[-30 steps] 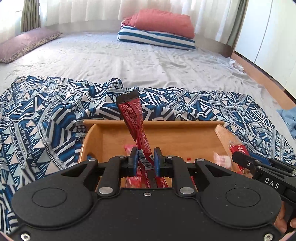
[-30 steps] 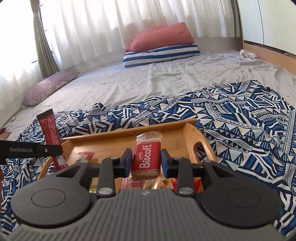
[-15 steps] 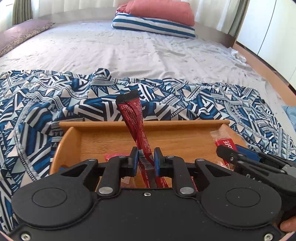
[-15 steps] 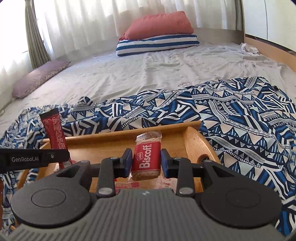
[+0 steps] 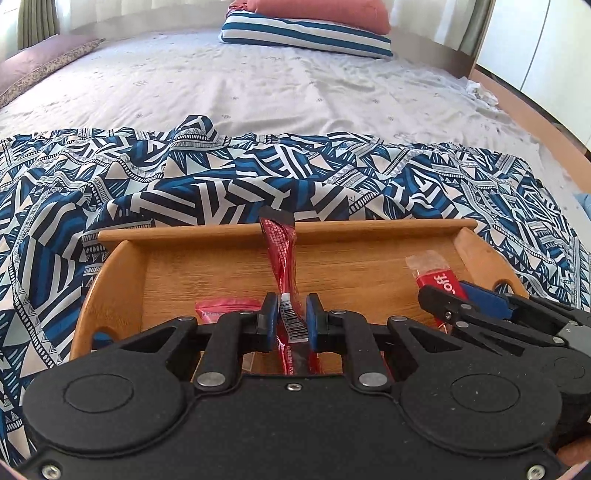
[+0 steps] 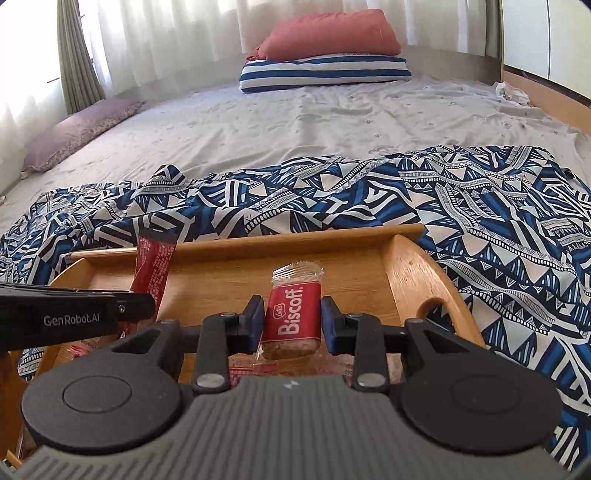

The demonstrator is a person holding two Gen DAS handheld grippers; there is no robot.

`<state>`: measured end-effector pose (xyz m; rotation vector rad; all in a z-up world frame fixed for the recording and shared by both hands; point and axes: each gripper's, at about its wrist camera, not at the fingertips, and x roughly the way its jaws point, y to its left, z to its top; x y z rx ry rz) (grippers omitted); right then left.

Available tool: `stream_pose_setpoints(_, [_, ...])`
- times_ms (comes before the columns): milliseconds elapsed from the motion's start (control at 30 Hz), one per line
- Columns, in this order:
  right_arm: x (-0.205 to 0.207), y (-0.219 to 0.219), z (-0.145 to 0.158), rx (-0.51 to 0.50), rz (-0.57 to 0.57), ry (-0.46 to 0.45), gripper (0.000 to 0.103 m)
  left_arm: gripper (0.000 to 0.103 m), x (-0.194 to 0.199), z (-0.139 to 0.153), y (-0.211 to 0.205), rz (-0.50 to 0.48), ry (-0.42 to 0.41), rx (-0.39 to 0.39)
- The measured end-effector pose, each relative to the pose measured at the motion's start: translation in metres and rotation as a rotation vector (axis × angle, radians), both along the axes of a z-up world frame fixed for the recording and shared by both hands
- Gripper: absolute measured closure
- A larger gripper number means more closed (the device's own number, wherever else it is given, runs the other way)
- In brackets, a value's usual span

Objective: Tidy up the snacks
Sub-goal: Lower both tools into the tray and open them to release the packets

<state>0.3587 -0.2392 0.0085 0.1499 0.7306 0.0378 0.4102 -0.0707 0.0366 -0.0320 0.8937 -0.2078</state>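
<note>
A wooden tray point(image 5: 207, 275) point(image 6: 406, 273) lies on a blue patterned cloth on a bed. My left gripper point(image 5: 290, 319) is shut on a long red stick packet point(image 5: 282, 254), which stands up over the tray's middle. My right gripper point(image 6: 291, 323) is shut on a red Biscoff biscuit pack point(image 6: 291, 317), held above the tray's right half. In the left wrist view the right gripper point(image 5: 443, 295) and its Biscoff pack point(image 5: 437, 275) show at the right. In the right wrist view the left gripper's finger point(image 6: 74, 317) and the stick packet point(image 6: 151, 266) show at the left. More red snack packs point(image 5: 225, 308) lie on the tray floor, partly hidden by the grippers.
The patterned cloth point(image 5: 221, 184) surrounds the tray. Beyond it a grey sheet point(image 6: 295, 133) stretches to a striped pillow point(image 6: 325, 72) with a red pillow point(image 6: 332, 35) on top. A purple pillow point(image 6: 81, 129) lies far left. A wooden bed frame point(image 5: 535, 110) runs along the right.
Both grippers have moved forward and down over the tray, so it looms larger and its floor shows more. Each still holds its snack the same way.
</note>
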Motion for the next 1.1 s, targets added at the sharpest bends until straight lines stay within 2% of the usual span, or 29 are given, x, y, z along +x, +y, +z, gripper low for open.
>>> stream_pose_setpoints(200, [0.002,0.001,-0.009,-0.042,-0.001,0.027,0.066,0.087,-0.001,-0.001,-0.003,-0.013,-0.015,0.027])
stream_pose_setpoints(433, [0.001,0.001,-0.010,-0.041,0.007,0.031,0.066,0.087,-0.002,-0.002,-0.004,-0.001,-0.019,0.040])
stream_pose_setpoints(533, [0.001,0.001,-0.009,-0.041,0.006,0.027,0.056,0.086,-0.004,-0.001,-0.005,0.012,-0.025,0.050])
stream_pose_setpoints(600, [-0.001,0.000,-0.007,-0.033,0.005,0.021,0.056,0.085,-0.006,0.000,-0.005,0.014,-0.028,0.051])
stream_pose_setpoints(700, [-0.005,-0.001,-0.005,-0.023,0.008,0.014,0.052,0.075,-0.010,0.003,-0.004,0.018,-0.041,0.056])
stream_pose_setpoints(767, [-0.008,0.000,-0.002,-0.023,0.011,0.005,0.049,0.060,-0.014,0.007,-0.003,0.027,-0.056,0.056])
stream_pose_setpoints(900, [-0.016,0.000,0.005,-0.013,0.017,-0.010,0.048,0.056,-0.021,0.015,-0.002,0.026,-0.075,0.062])
stream_pose_setpoints(1000, [-0.021,0.001,0.010,-0.018,0.022,-0.019,0.046,0.047,-0.027,0.022,0.000,0.029,-0.090,0.073])
stream_pose_setpoints(1100, [-0.026,0.003,0.015,-0.020,0.024,-0.028,0.044,0.033,-0.033,0.028,0.003,0.034,-0.098,0.068])
